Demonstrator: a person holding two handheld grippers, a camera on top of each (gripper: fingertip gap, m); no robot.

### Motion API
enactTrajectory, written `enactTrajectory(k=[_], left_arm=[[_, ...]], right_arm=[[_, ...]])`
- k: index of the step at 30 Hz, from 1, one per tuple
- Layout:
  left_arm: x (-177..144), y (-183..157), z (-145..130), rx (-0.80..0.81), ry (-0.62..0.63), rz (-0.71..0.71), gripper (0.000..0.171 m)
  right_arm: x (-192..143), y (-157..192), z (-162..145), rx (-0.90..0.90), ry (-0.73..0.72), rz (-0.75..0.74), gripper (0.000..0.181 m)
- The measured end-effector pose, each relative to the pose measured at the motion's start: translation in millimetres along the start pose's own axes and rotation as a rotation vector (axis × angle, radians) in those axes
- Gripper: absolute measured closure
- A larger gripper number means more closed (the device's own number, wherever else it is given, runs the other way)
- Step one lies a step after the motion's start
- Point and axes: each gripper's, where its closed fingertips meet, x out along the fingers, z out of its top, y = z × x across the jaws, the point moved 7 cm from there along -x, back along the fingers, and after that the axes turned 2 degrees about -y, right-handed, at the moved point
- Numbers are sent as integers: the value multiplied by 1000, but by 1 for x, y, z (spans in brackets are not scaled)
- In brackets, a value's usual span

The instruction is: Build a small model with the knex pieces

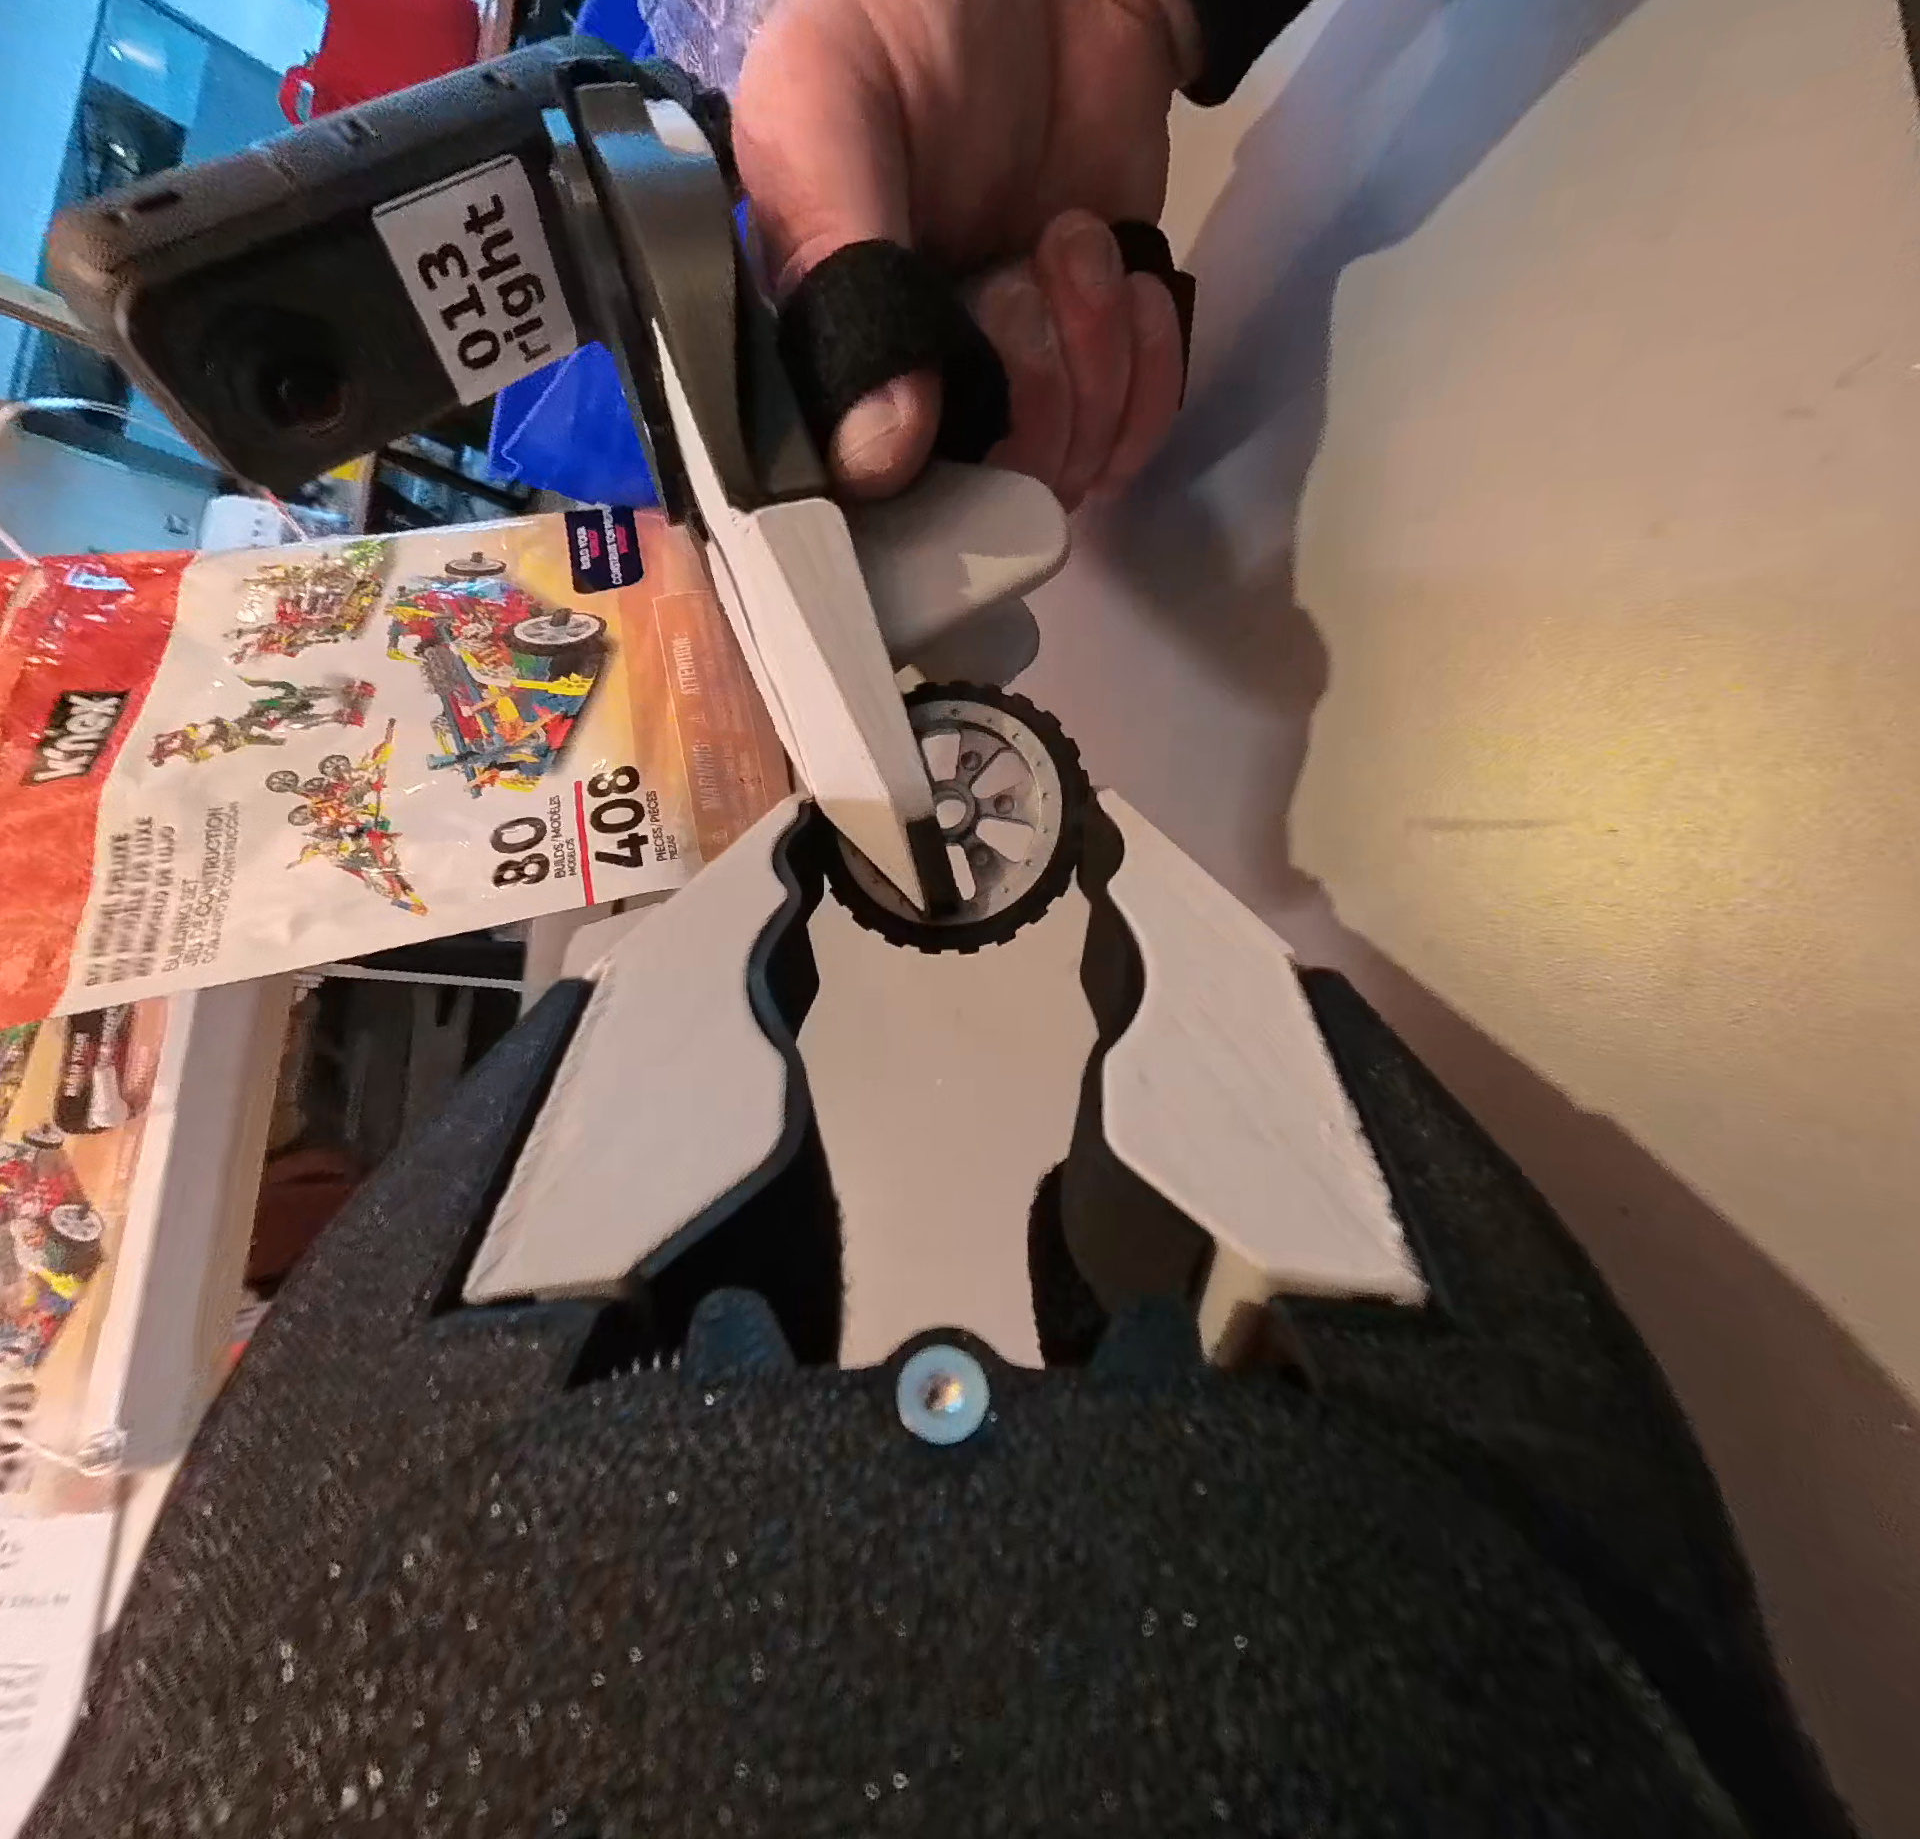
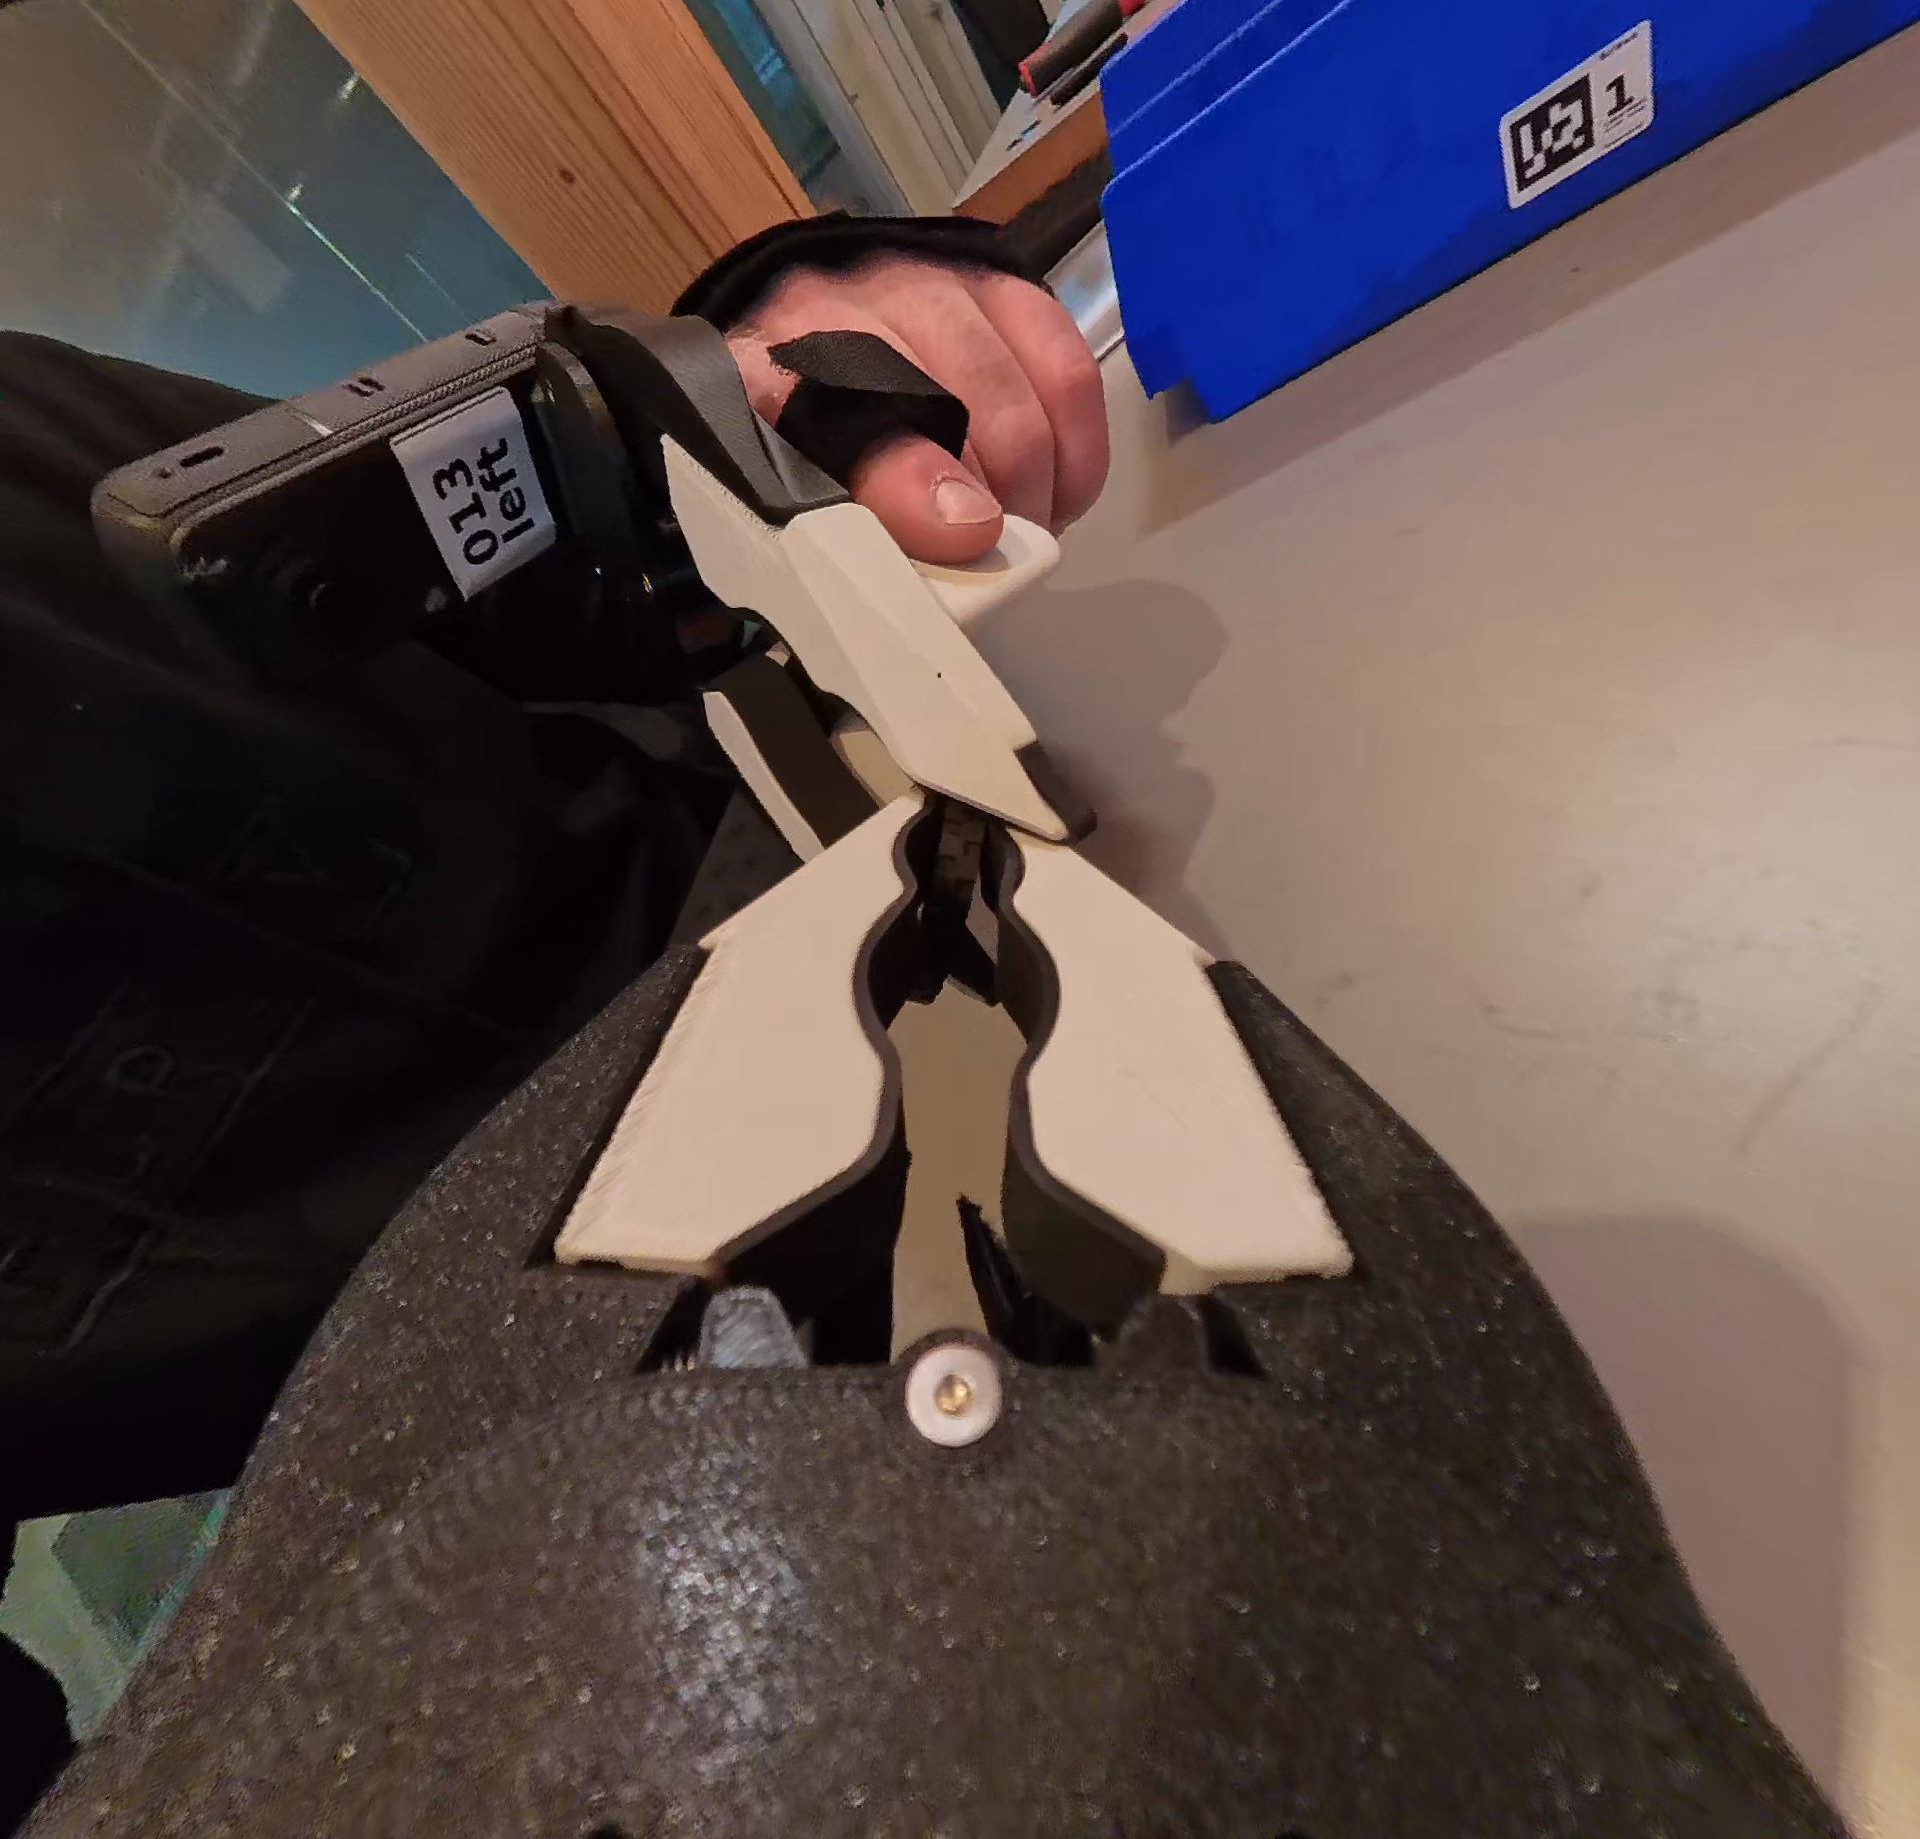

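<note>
A small toy wheel (image 1: 987, 813), with a black tyre and a silver spoked hub, is held above the pale table (image 1: 1610, 646) by both grippers. My left gripper (image 1: 951, 818) spans it, its fingertips pressing the tyre tread on opposite sides. The right gripper comes down from above, and its near finger (image 1: 842, 709) lies flat over the hub. In the right wrist view my right gripper (image 2: 961, 839) is nearly closed on the wheel (image 2: 951, 870), seen edge-on. The left gripper's upper finger (image 2: 925, 688) reaches in from the upper left. A hand holds each gripper.
A printed plastic bag of a construction toy set (image 1: 343, 750) and a matching box (image 1: 104, 1218) lie at the left. A blue bin (image 2: 1455, 179) with a square marker sticker stands on the table (image 2: 1558, 854) at the far right. A wooden post (image 2: 540, 96) rises behind. Left and right tips are no more than a few centimetres apart. My left tips are roughly 25 cm from the construction toy set (image 1: 343, 750).
</note>
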Motion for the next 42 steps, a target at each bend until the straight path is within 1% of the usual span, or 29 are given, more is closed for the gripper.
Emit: enactTrajectory(k=[4,6,8,10,11,12,13,14,15,16,19,23,24,25,26,27,29,30,32,34,35,36,37,39,40,41,42], left_arm=[[0,2,2,-34,-2,-30,126],[3,1,0,-9,11,-17,125],[2,3,-1,-13,5,-6,124],[1,11,-3,-63,-7,35,124],[1,17,-7,-97,13,79,123],[1,23,-14,-125,48,111,123],[0,30,-19,-152,67,154,123],[-2,34,-22,-180,58,182,123],[-3,37,-22,-209,44,194,123],[-4,39,-20,-217,35,206,123],[-1,39,-19,-166,58,244,123],[0,39,-21,-156,33,236,123],[-1,39,-21,-162,32,216,121],[0,39,-24,-185,52,191,115],[0,39,-27,-212,63,170,110],[-1,41,-30,-252,55,163,109],[-5,46,-34,-413,-2,111,104],[-8,49,-34,-520,-65,75,104],[-16,59,-33,-755,-229,-2,102],[-21,67,-35,-995,-396,-109,91],[-21,68,-38,-1088,-451,-176,85],[-19,68,-40,-1151,-485,-220,82],[-17,67,-42,-1178,-513,-236,83],[-15,62,-40,-1167,-536,-287,90],[-15,60,-38,-1150,-539,-290,98],[-14,60,-38,-1135,-529,-262,104],[-16,60,-37,-1117,-536,-258,106]], right_arm=[[0,1,0,-5,6,-7,176],[-1,-1,-1,-7,6,-11,176],[-2,-2,-1,-22,-16,-17,175],[-4,-2,6,-62,-67,-78,172],[-7,-3,11,-77,-101,-116,166],[-11,-5,14,-88,-128,-163,142],[-15,-7,16,-103,-148,-208,128],[-18,-7,17,-115,-162,-228,128],[-18,-6,17,-122,-172,-230,133],[-16,-6,18,-128,-178,-232,142],[-9,-7,17,-146,-206,-221,170],[-11,-12,16,-148,-209,-247,175],[-13,-13,16,-150,-213,-252,176],[-14,-13,16,-162,-220,-272,176],[-15,-12,18,-201,-224,-314,176],[-16,-9,21,-259,-218,-366,176],[-17,-6,25,-407,-198,-522,176],[-18,-5,26,-502,-180,-629,176],[-15,-4,26,-665,-117,-816,176],[-5,1,26,-837,-44,-961,176],[-1,2,27,-932,-2,-1050,176],[4,5,27,-1036,44,-1136,176],[11,9,27,-1146,92,-1196,176],[24,17,26,-1318,144,-1264,176],[28,21,27,-1377,160,-1290,176],[29,23,27,-1422,177,-1319,176],[30,24,28,-1452,183,-1332,176]])
